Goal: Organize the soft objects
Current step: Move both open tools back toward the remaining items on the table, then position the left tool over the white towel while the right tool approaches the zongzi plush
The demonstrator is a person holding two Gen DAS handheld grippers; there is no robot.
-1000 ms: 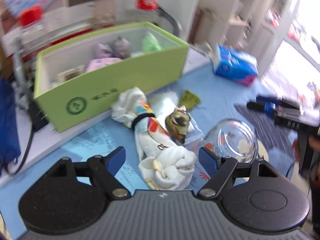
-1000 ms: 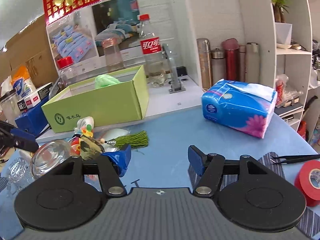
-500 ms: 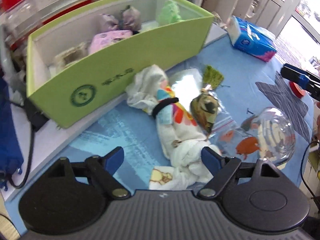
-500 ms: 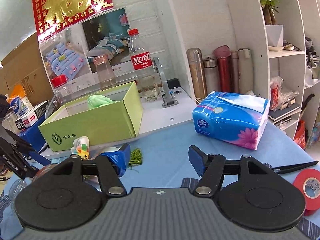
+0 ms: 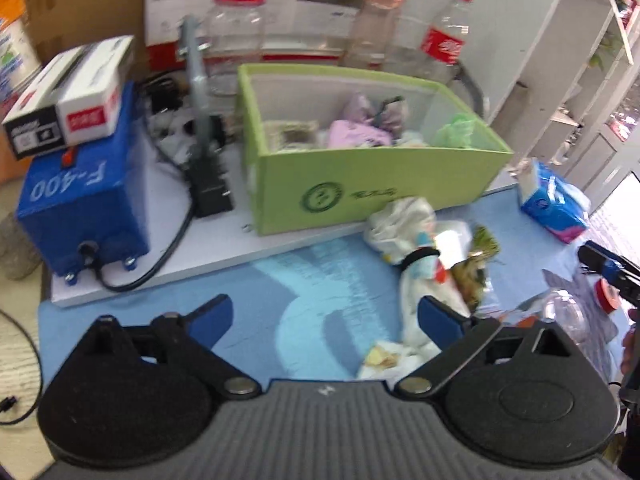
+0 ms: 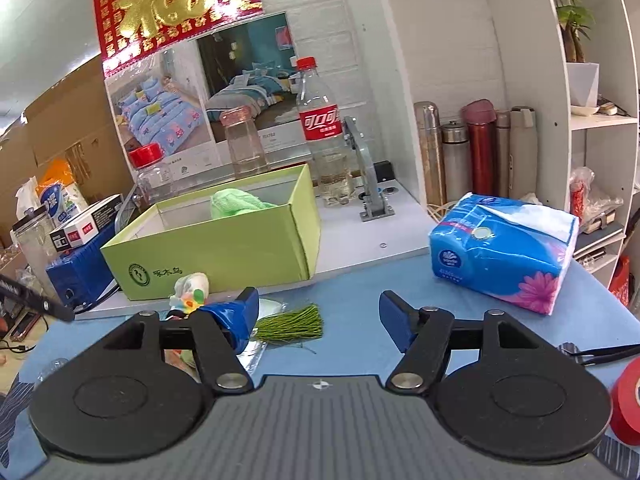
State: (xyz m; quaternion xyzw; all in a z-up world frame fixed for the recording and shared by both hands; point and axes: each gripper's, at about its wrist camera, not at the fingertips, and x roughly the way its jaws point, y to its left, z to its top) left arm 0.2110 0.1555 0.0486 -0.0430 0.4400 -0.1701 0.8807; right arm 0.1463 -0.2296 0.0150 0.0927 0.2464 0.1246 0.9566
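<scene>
A rolled white towel (image 5: 416, 268) with a colourful print and a black band lies on the blue mat in front of the green box (image 5: 360, 184). It also shows in the right wrist view (image 6: 190, 290). The green box (image 6: 224, 256) holds pink, purple and green soft items (image 5: 360, 128). My left gripper (image 5: 324, 316) is open and empty above the mat, left of the towel. My right gripper (image 6: 318, 314) is open and empty above the mat, near a green tassel (image 6: 292, 322).
A blue tissue pack (image 6: 504, 252) lies right. A glass bowl (image 5: 560, 316) and a packaged trinket (image 5: 472, 276) lie beside the towel. A blue machine (image 5: 84, 200), bottles (image 6: 324, 140), flasks (image 6: 476, 152), red tape (image 6: 626, 400) and tweezers (image 6: 600, 354) stand around.
My left gripper has swung left and pulled back, so the towel now sits at its right finger and the blue machine has come into view. My right gripper has risen slightly.
</scene>
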